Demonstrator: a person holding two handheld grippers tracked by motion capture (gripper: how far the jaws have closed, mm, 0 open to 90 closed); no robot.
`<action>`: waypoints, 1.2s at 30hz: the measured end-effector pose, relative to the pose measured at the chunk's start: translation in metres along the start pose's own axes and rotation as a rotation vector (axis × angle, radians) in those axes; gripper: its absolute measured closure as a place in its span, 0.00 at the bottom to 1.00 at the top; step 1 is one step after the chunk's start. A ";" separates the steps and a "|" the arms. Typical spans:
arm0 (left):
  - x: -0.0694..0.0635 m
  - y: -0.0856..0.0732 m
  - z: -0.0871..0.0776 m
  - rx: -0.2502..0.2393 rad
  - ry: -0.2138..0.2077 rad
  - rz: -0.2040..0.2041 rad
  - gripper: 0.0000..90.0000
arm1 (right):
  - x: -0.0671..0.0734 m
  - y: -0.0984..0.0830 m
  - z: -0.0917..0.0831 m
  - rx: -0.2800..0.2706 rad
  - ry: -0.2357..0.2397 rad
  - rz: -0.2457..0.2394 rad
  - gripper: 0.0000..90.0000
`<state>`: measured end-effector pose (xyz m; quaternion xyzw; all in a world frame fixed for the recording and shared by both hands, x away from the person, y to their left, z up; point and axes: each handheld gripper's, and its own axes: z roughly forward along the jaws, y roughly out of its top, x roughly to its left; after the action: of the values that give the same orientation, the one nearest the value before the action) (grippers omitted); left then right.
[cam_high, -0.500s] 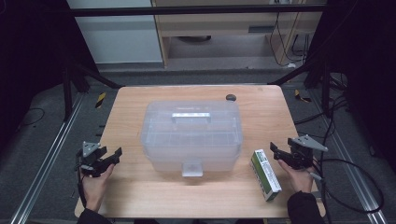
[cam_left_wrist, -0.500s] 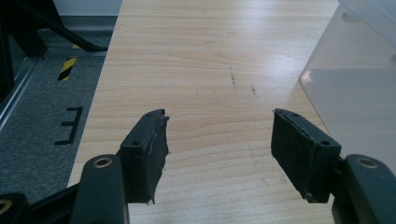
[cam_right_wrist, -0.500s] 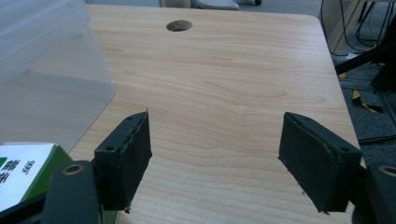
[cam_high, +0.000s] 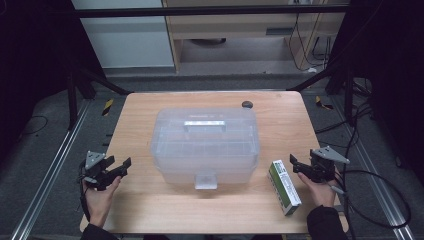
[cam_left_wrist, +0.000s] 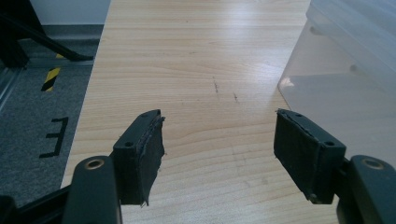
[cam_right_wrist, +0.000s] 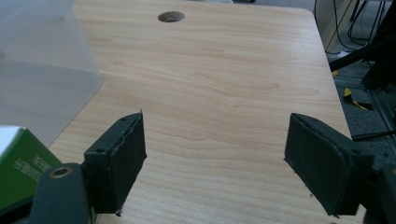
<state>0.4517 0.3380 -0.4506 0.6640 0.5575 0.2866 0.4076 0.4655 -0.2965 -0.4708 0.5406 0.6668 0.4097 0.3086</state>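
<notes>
Plastic storage box (cam_high: 205, 145), translucent and lidded with a handle on top and a front latch (cam_high: 205, 181) at its near side, sits mid-worktop (cam_high: 150, 210). A green-and-white carton (cam_high: 284, 186) lies flat just right of the box's near right corner, apart from it. A small dark disc (cam_high: 246, 104) rests near the far edge.

Right tool (cam_high: 296, 165) hovers just right of the carton with its jaws spread wide and nothing between them; in the right gripper view the carton's green corner (cam_right_wrist: 21, 163) shows beside the left jaw. Left tool (cam_high: 120, 167) hangs at the near left edge, well apart from the box, likewise wide and empty.

Likely risks: the carton lies flat, so a pinch from above could slide it along the smooth wood or into the box wall. A one-sided pull on the latch might shift the light box instead of opening it.
</notes>
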 end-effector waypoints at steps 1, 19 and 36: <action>0.000 0.000 0.000 0.000 0.000 0.000 0.36 | 0.000 -0.001 0.001 0.003 -0.003 -0.005 0.23; -0.009 0.029 -0.017 -0.042 -0.060 0.056 0.35 | -0.001 -0.006 0.005 0.018 -0.025 -0.025 0.22; -0.028 0.060 -0.020 -0.069 -0.089 0.142 0.36 | -0.003 -0.006 0.004 0.035 -0.054 -0.051 0.22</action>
<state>0.4599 0.3125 -0.3869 0.6995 0.4801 0.3041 0.4333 0.4667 -0.2991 -0.4776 0.5396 0.6790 0.3751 0.3273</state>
